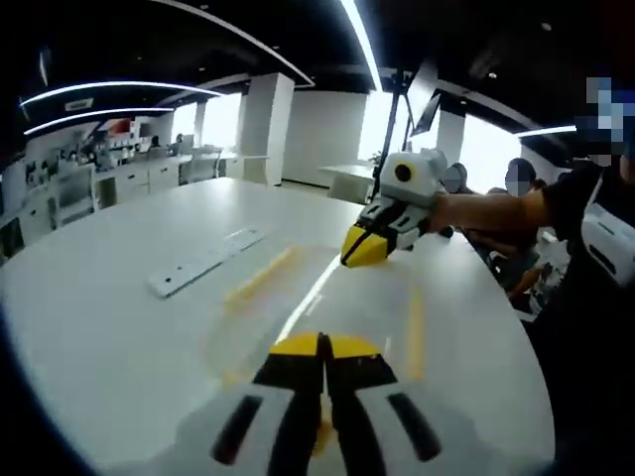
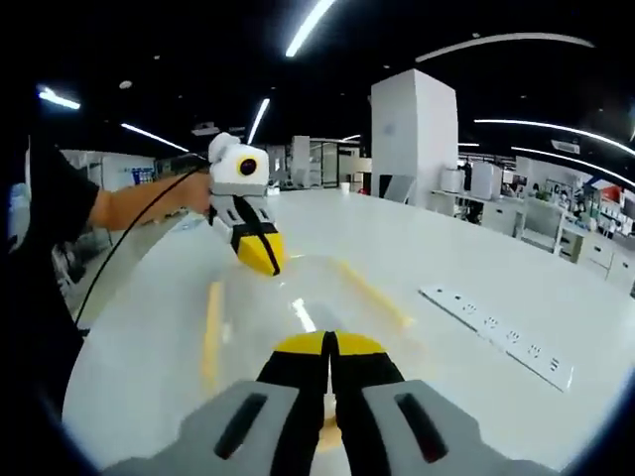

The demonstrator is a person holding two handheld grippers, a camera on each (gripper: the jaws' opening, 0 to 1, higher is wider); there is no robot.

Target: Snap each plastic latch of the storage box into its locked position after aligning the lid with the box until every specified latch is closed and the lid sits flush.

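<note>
between both grippers lay the clear storage box point(image 1: 327, 307), long axis running gripper to gripper; left gripper point(image 1: 322, 346) and right gripper point(image 2: 329, 343) had jaws pressed together.

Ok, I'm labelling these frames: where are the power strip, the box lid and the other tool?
power strip point(image 2: 501, 337), right gripper view, middle of its top face.
box lid point(image 1: 337, 297), left gripper view, clear top surface.
right tool point(image 1: 365, 248), left gripper view, yellow tips.

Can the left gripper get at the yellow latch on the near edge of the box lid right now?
Probably yes. The left gripper, jaws shut, sits right over the near yellow latch of the clear lid, with nothing between them.
</note>
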